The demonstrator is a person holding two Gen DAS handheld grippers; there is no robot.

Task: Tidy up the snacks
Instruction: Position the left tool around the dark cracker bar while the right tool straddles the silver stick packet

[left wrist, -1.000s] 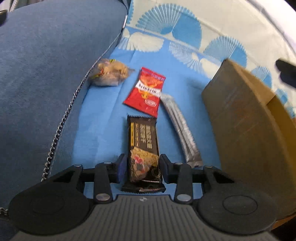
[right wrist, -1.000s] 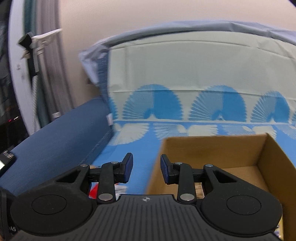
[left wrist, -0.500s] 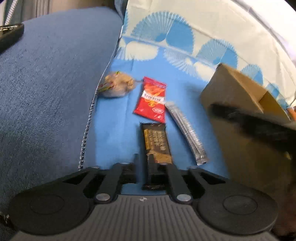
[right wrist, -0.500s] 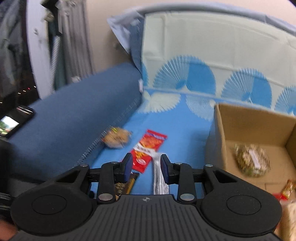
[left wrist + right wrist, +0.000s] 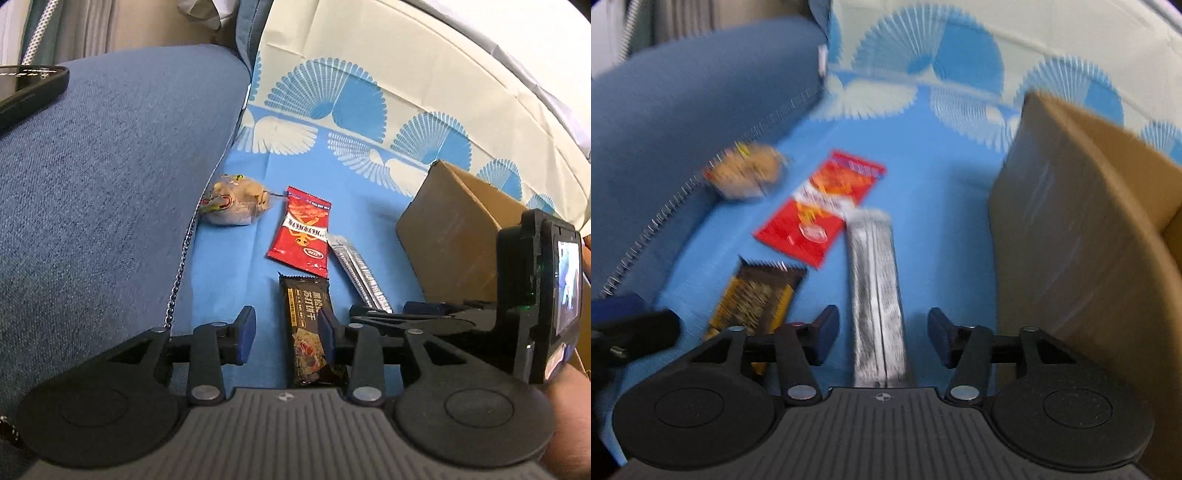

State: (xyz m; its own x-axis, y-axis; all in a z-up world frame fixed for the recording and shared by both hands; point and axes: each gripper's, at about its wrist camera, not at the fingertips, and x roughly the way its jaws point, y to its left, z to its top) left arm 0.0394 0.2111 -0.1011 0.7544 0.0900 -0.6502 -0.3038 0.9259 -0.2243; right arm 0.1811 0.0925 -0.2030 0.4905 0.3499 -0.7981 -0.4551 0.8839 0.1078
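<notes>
Several snacks lie on a blue cloth: a dark brown bar [image 5: 308, 325], a red packet [image 5: 301, 232], a silver stick pack [image 5: 360, 271] and a clear bag of brown pieces [image 5: 236, 201]. My left gripper [image 5: 286, 330] is open, low over the cloth, with the brown bar by its right finger. My right gripper [image 5: 882, 332] is open and straddles the near end of the silver stick pack [image 5: 877, 295]. The red packet [image 5: 823, 206], brown bar [image 5: 753, 299] and clear bag [image 5: 748, 175] also show in the blurred right wrist view.
A cardboard box [image 5: 458, 229] stands on the right, close beside the right gripper [image 5: 424, 308]; its wall [image 5: 1071, 240] fills the right side of the right wrist view. A blue cushion [image 5: 99, 192] with a chain edge borders the left. A phone [image 5: 26, 86] lies on it.
My left gripper opened and let go of the brown bar, which lies on the cloth. My right gripper swung from above the box down to the silver stick pack and opened wider.
</notes>
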